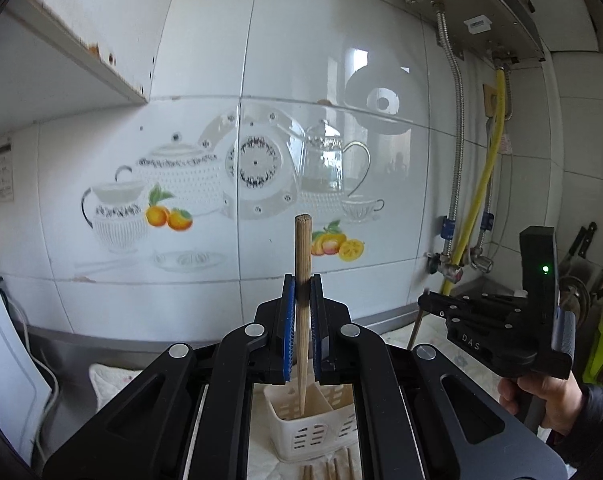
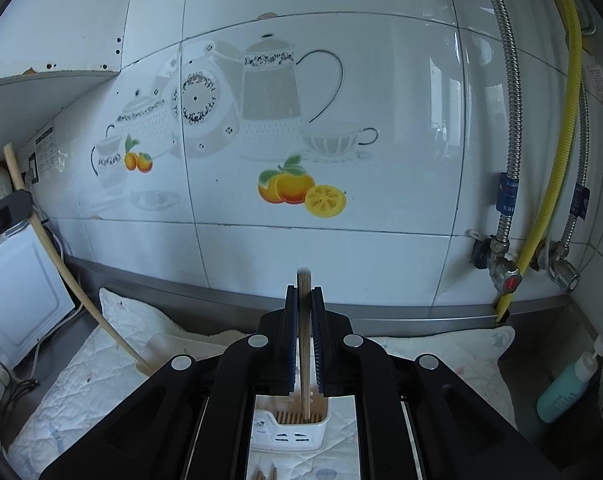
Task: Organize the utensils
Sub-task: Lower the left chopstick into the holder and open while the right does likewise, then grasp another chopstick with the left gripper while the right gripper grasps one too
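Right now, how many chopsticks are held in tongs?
2. One stands upright in the left tongs, chopstick tip down in the white holder. One chopstick is in the right tongs. Others lying on the cloth are partly hidden.

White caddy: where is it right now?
The caddy sits on the quilted cloth directly below both tools, low centre in both wrist views. Each held chopstick points down into it, and loose chopsticks lie just in front.
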A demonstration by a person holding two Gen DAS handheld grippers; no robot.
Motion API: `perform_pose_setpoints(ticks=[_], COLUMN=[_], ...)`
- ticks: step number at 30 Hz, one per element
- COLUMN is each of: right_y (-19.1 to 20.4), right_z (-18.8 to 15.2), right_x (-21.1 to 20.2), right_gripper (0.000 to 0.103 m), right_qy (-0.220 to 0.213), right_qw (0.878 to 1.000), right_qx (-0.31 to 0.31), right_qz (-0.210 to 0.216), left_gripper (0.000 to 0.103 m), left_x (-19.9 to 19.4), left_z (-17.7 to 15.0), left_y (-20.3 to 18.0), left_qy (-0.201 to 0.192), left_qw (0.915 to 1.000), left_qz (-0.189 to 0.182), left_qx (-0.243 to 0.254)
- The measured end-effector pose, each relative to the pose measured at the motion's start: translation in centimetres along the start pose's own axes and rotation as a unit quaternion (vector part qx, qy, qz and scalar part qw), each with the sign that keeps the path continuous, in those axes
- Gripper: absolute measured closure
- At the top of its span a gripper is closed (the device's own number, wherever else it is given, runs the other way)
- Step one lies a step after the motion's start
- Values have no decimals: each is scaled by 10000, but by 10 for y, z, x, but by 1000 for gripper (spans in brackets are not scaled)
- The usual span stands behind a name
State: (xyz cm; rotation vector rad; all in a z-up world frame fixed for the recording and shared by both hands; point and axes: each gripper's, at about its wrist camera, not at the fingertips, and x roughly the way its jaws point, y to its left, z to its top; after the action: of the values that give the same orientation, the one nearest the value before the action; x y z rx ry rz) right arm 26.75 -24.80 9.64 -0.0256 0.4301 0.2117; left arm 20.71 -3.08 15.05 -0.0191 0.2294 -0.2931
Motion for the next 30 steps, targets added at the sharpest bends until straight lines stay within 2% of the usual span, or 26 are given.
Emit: perform_pose_setpoints(ticks=[1,3,5,11,13,15,16,20,22,24,30], right_y=[0,0,-1,0,3,6,7,12,15,17,24], right_z=[-2,-4,-7,-25,-37,-50,-56,-98,-121,-146,-218], right_x=[-2,-8,-18,-57,-72,-85,-90,-110,-116,-119,-120], right_gripper=[87,83,68,66,65,59,59,59,59,59,70], right_qy=[-14,-65,-118,-180,-146,-78,-50,265,443,671,1330], right_qw=[10000,10000,9999,9998,9998,9998,9998,9991,9985,9973,9908], right_qx=[-13,-59,-67,-57,-81,-77,-59,72,93,142,218], right_qz=[5,-43,-44,60,94,158,179,328,299,263,137], left_gripper=[97,97,97,97,93,91,85,73,63,57,56], left_x=[3,9,15,31,33,33,33,16,3,-11,-55], left_z=[-3,-10,-17,-36,-40,-42,-42,-41,-41,-42,-64], left_y=[1,4,7,16,17,17,18,18,17,16,13], left_qy=[46,165,304,703,753,810,833,728,659,609,729], left_qw=[10000,9998,9994,9971,9967,9963,9960,9967,9973,9976,9969], left_qz=[9,-29,-56,-89,-77,-87,-77,-111,-104,-115,-136], left_qx=[-31,-93,-124,-291,-286,-287,-303,-332,-314,-320,-253])
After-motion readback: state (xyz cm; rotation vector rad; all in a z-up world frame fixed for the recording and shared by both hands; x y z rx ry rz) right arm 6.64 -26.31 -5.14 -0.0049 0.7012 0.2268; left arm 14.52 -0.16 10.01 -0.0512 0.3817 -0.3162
